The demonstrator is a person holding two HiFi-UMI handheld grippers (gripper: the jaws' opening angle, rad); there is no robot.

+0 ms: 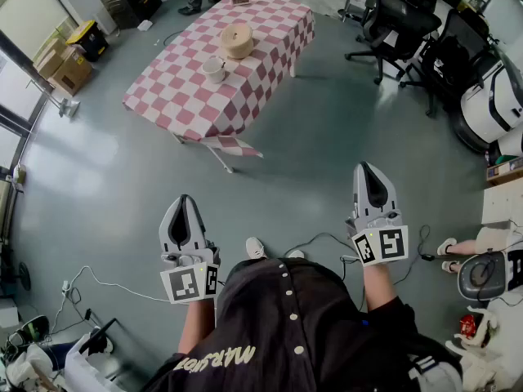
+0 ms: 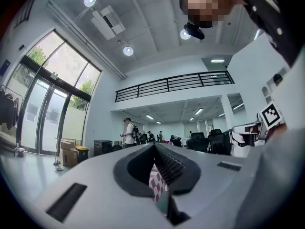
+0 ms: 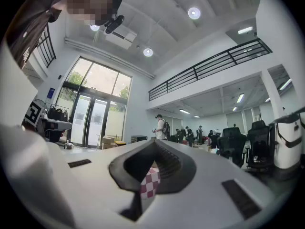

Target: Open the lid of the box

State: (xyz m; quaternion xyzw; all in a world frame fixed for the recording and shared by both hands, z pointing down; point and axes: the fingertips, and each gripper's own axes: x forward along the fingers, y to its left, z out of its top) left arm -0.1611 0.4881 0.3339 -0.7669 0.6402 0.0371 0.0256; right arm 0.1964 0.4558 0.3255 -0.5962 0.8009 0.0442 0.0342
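Observation:
A round tan box (image 1: 237, 41) with its lid on sits on a table under a red-and-white checked cloth (image 1: 196, 96), far ahead of me. A white cup (image 1: 214, 69) stands beside it, nearer to me. My left gripper (image 1: 185, 200) and right gripper (image 1: 369, 168) are held close to my body, well short of the table, both shut with nothing in them. In the left gripper view the jaws (image 2: 155, 145) meet, and a strip of checked cloth (image 2: 156, 185) shows through the gap below them. The right gripper view shows the same: jaws (image 3: 155, 142) together, cloth (image 3: 150, 182) beyond.
Grey floor lies between me and the table. Black office chairs (image 1: 396, 23) stand at the right, cardboard boxes (image 1: 65, 64) and a yellow-lidded bin (image 1: 86, 35) at the left. Cables (image 1: 106, 288) trail on the floor near my feet. People stand beyond the table (image 2: 128, 132).

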